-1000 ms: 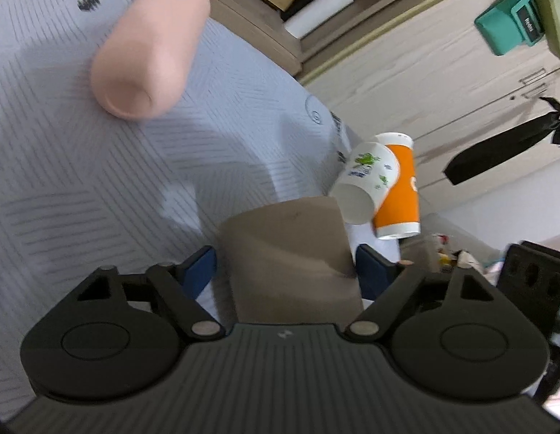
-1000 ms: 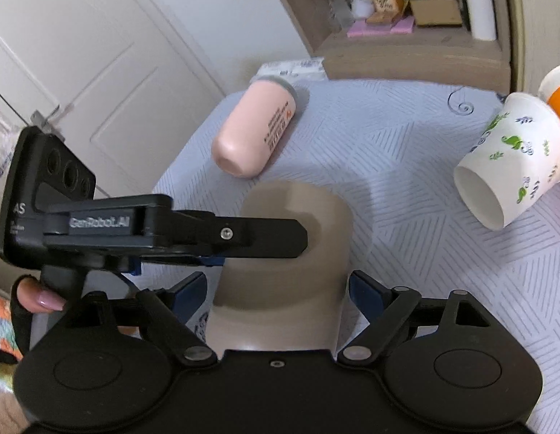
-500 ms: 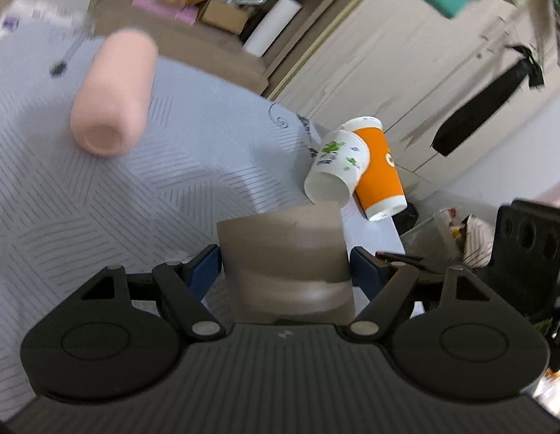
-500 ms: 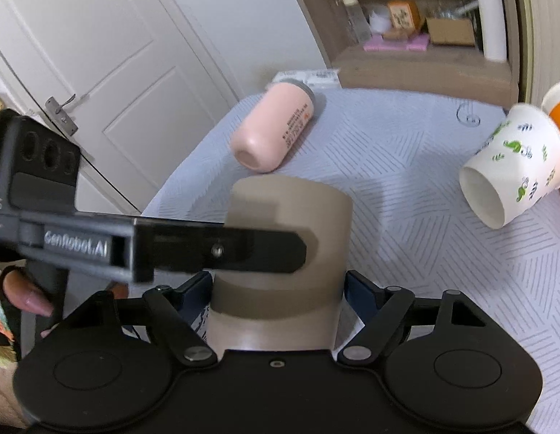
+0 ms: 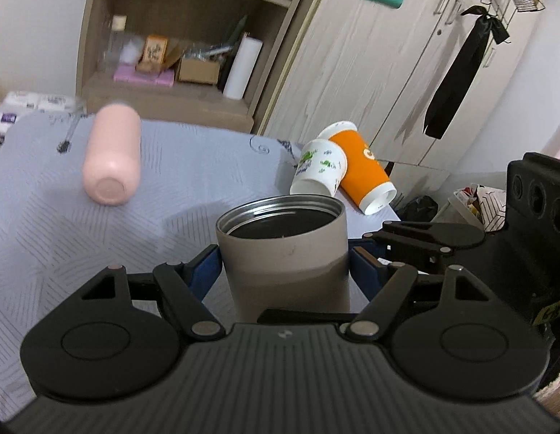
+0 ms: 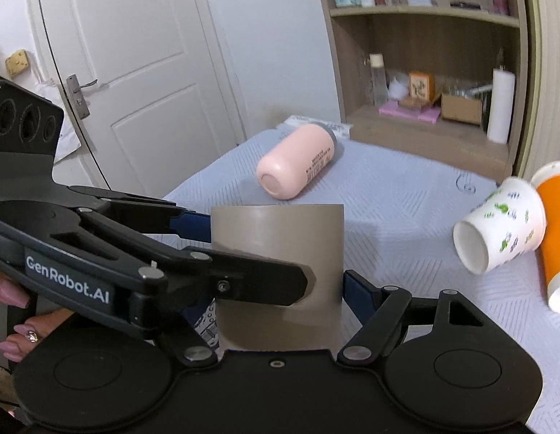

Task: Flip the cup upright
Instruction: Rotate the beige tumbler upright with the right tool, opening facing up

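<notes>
A: How is the taupe cup (image 5: pixel 285 253) expected to handle?

B: A rigid double-walled metal tumbler is suggested by the steel lining seen at its open mouth; some weight is to be assumed, and no give under pressure; the matte coat looks smooth, so slipping under a loose grip is judged possible; breakage is not much feared.

A: Where should it be taken hold of?

B: On the cylinder wall at about mid-height, which is where it is gripped now; the left gripper (image 5: pixel 284 264) is closed onto it, a blue pad (image 5: pixel 204 271) pressed to each side; the right gripper (image 6: pixel 278 289) is likewise set about it, its jaws narrowed to the cup's width, though contact on the near side is hidden by the left tool crossing in front.

A: And where is the cup, and which way does it point?

B: It is held between both grippers over the near part of the grey bedspread (image 5: pixel 193 166); whether its base rests on the cloth cannot be told; its long axis is seen close to vertical, mouth upward; the flip is judged essentially made, with only setting down left.
</notes>
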Demonstrator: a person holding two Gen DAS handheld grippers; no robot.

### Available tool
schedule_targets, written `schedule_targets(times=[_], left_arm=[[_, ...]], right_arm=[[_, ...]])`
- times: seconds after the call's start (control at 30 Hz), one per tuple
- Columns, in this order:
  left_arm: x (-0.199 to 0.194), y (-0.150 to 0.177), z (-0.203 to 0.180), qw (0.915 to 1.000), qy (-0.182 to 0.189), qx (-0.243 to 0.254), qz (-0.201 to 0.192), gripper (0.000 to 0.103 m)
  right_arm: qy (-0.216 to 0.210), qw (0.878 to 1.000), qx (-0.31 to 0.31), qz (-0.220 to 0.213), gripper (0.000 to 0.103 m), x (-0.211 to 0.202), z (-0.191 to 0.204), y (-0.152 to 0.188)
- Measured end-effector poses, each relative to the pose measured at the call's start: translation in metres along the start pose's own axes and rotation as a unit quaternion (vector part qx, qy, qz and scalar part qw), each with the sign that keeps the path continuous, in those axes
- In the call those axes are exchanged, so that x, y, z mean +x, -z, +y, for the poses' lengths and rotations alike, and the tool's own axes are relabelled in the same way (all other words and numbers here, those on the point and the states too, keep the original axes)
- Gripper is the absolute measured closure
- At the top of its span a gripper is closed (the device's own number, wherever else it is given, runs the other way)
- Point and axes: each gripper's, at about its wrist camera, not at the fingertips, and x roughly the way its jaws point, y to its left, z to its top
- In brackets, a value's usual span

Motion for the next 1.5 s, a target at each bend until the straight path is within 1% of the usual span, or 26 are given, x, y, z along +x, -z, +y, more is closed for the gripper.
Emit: schedule_targets(times=[0.17, 0.23, 0.33, 0.4, 0.53, 0.67, 0.77, 1.0, 1.1, 1.33, 1.5], left_arm=[[-0.003, -0.005, -0.003, 0.9993, -0.007, 0.024, -0.029, 0.028], [-0.002, -0.008, -0.004, 0.9982, -0.010, 0.041, -0.042, 0.028], [0.002, -0.014, -0.007, 0.9957, -0.018, 0.076, -0.050, 0.028], [0.008, -0.020, -0.005, 0.9952, -0.025, 0.080, -0.050, 0.028], [0.018, -0.030, -0.001, 0.9943, -0.039, 0.080, -0.060, 0.028], [0.026, -0.036, 0.001, 0.9906, -0.052, 0.101, -0.075, 0.028], [0.034, -0.039, 0.002, 0.9883, -0.060, 0.117, -0.077, 0.028], [0.048, -0.042, 0.009, 0.9890, -0.058, 0.119, -0.065, 0.028], [0.053, -0.043, 0.011, 0.9903, -0.056, 0.114, -0.056, 0.027], [0.054, -0.043, 0.010, 0.9901, -0.055, 0.115, -0.059, 0.027], [0.053, -0.040, 0.007, 0.9884, -0.058, 0.121, -0.070, 0.027]], right_arm=[[0.016, 0.999, -0.022, -0.025, 0.022, 0.000, 0.004, -0.004], [0.026, 0.998, -0.034, -0.040, 0.022, 0.002, 0.004, -0.005], [0.052, 0.995, -0.066, -0.054, 0.022, 0.010, 0.008, -0.006], [0.065, 0.993, -0.080, -0.059, 0.022, 0.015, 0.009, -0.009], [0.061, 0.993, -0.075, -0.068, 0.022, 0.025, 0.000, -0.018], [0.070, 0.988, -0.097, -0.096, 0.022, 0.035, -0.005, -0.019], [0.069, 0.986, -0.109, -0.109, 0.022, 0.043, -0.012, -0.020], [0.073, 0.986, -0.109, -0.106, 0.022, 0.054, -0.020, -0.018], [0.072, 0.987, -0.103, -0.096, 0.022, 0.058, -0.024, -0.020], [0.067, 0.989, -0.093, -0.096, 0.021, 0.057, -0.027, -0.019], [0.077, 0.986, -0.113, -0.094, 0.021, 0.058, -0.023, -0.016]])
